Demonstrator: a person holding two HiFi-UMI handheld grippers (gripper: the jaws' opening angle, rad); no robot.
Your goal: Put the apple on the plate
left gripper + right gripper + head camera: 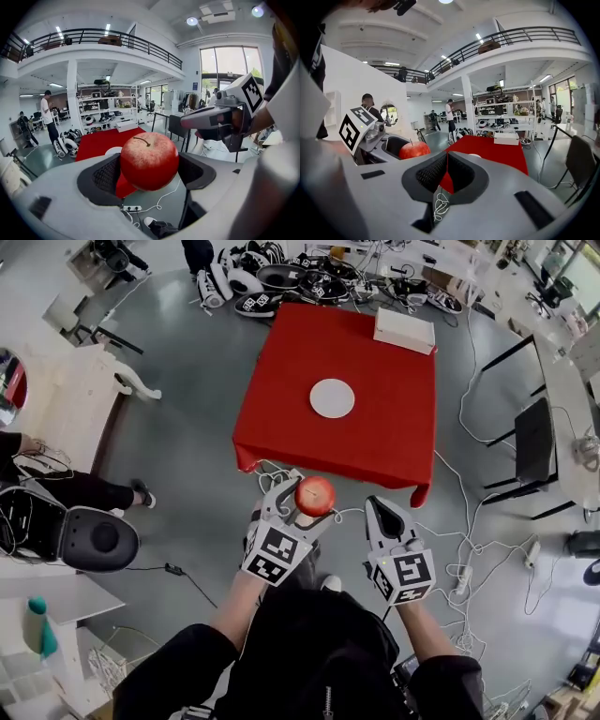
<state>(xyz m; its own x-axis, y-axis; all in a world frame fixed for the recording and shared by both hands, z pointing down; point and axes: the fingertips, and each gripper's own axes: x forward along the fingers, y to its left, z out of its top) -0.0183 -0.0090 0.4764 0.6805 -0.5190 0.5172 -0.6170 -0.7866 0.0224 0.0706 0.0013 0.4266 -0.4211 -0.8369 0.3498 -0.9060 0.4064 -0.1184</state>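
Observation:
A red apple [314, 495] sits clamped between the jaws of my left gripper [302, 498], held in the air in front of the table's near edge. In the left gripper view the apple [149, 161] fills the gap between the dark pads, stem up. A white round plate [332, 398] lies near the middle of the red table [281, 418], with nothing on it. My right gripper [381, 513] hangs beside the left one, jaws shut with nothing between them [446, 174]. From the right gripper view the apple [414, 150] shows at the left.
A white box [404, 330] rests at the table's far right corner. Shoes and cables [281, 282] litter the floor behind the table. A power strip and cords [461, 573] trail on the floor at right. A dark chair [536, 451] stands to the right, a seated person [56, 488] at left.

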